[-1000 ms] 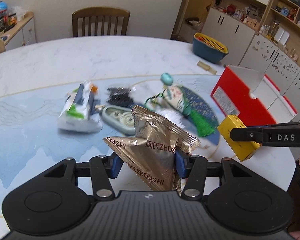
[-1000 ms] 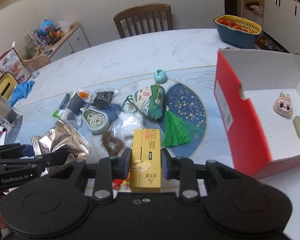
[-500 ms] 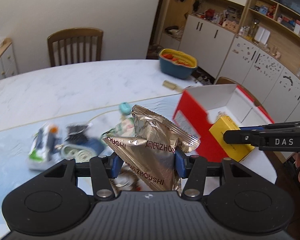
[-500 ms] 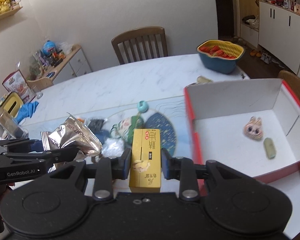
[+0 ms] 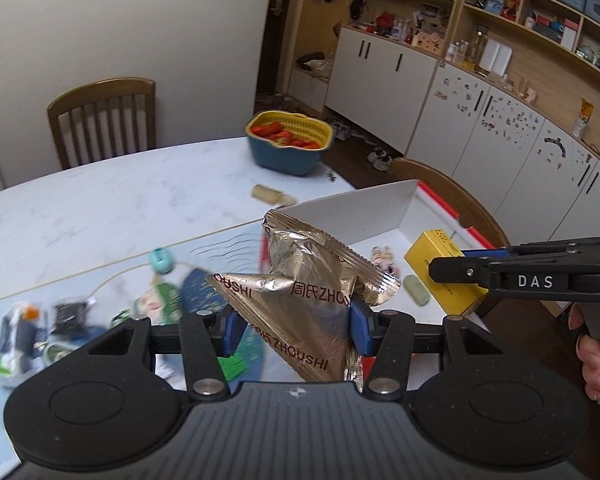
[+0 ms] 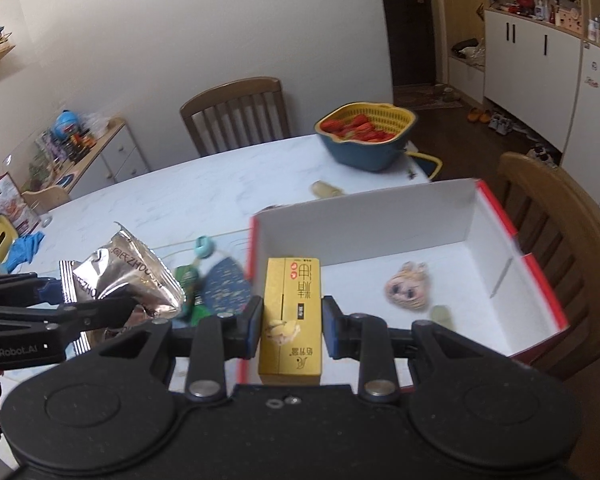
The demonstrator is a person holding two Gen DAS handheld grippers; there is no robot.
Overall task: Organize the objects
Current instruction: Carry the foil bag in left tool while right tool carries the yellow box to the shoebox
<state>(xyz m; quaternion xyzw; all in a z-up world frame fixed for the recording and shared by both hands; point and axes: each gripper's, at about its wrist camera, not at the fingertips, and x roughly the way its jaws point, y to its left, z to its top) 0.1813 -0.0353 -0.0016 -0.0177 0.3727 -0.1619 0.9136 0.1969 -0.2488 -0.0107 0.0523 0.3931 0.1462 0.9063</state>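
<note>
- The left gripper (image 5: 294, 330) is holding the foil snack bag (image 5: 304, 300) in the air, its fingers (image 5: 232, 330) pinching the crumpled lower half. The bag is looking light, soft and slick, so it is probably liable to slip or crush if squeezed harder.
- The right gripper (image 6: 292, 330) is clamping the yellow carton (image 6: 292, 312) across its narrow sides; it is reading as stiff and light, an easy hold.
- Both items are hanging over the near edge of the red box (image 6: 540, 288), which is sitting on the worktop (image 6: 180, 196) with a doll face (image 6: 406, 290) and a small pale-green piece (image 6: 442, 316) inside.
- The white floor of the box is leaving plenty of open room near the front; the raised walls are the edges to clear, and the two grippers are working close together.
</note>
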